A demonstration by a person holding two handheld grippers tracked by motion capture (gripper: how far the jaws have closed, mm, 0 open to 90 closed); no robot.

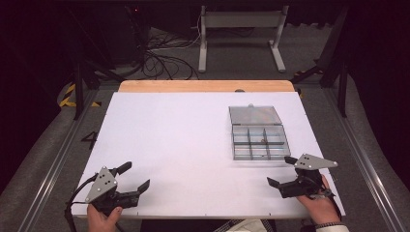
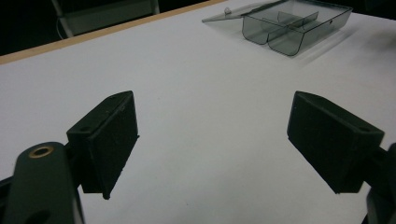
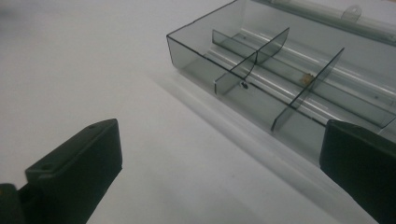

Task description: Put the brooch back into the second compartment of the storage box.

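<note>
Resting: two grippers, left gripper [image 1: 137, 177], right gripper [image 1: 282, 170]; one box [image 1: 260, 141].

Matt white board, smoky clear plastic, black matt jaws.
Looked smooth and matt across the white tabletop [image 1: 183, 145], with a bare wooden strip [image 1: 203, 86] left showing along the far edge. Appeared as glossy, see-through grey plastic in the compartment box [image 3: 261, 74] and its opened lid [image 1: 255, 115], far right. Seemed dull black plastic on the left gripper [image 2: 212, 140] and right gripper [image 3: 219, 163], faintly grainy on the pads [image 2: 112, 144]. Carried pale grey, flat-finished plates [image 1: 314, 162], apparently metal.
</note>
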